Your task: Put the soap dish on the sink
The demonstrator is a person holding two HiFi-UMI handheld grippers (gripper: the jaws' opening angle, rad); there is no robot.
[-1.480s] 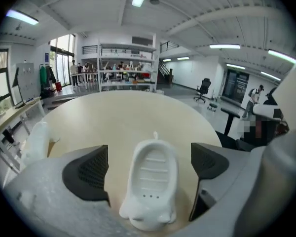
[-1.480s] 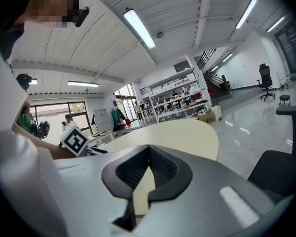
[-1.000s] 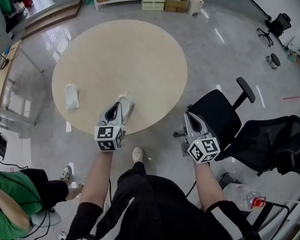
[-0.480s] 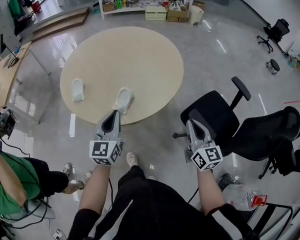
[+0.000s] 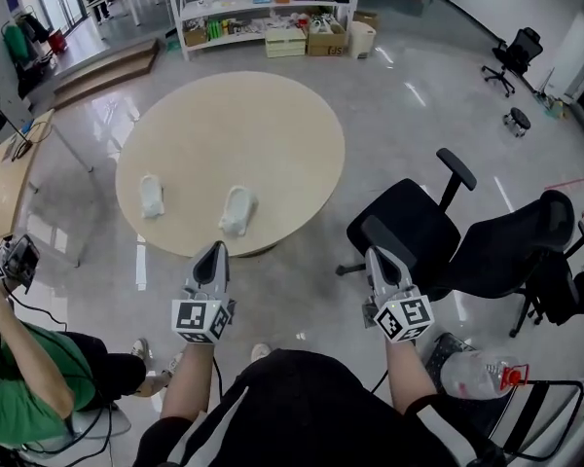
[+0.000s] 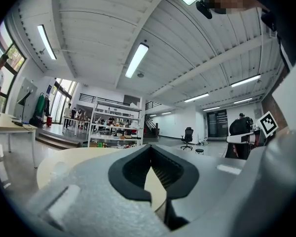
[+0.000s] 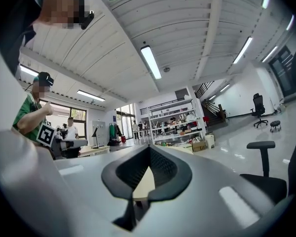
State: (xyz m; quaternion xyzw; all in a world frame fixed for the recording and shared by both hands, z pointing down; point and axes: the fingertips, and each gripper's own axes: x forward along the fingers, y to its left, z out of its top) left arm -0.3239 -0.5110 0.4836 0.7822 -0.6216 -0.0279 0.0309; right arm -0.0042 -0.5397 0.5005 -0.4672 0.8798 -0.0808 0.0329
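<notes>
Round beige worktop (image 5: 234, 144) is taken as the reference. Two small white task pieces lie on it. The near white piece (image 5: 237, 210) sits close to the worktop's near edge, and the left white piece (image 5: 152, 195) sits toward its left edge, well apart from the first. At this size I cannot tell soap dish from sink. Left claw (image 5: 212, 254) hangs just off the worktop's near edge, over the floor, pointing level toward the near white piece; its jaws are fully together with nothing between them. Right claw (image 5: 378, 258) is off the worktop's right side, above a black office chair (image 5: 419, 224), and its jaws are likewise closed and empty. Neither claw touches the worktop or either piece. A shelf unit (image 5: 263, 8) stands beyond the worktop's far edge.
</notes>
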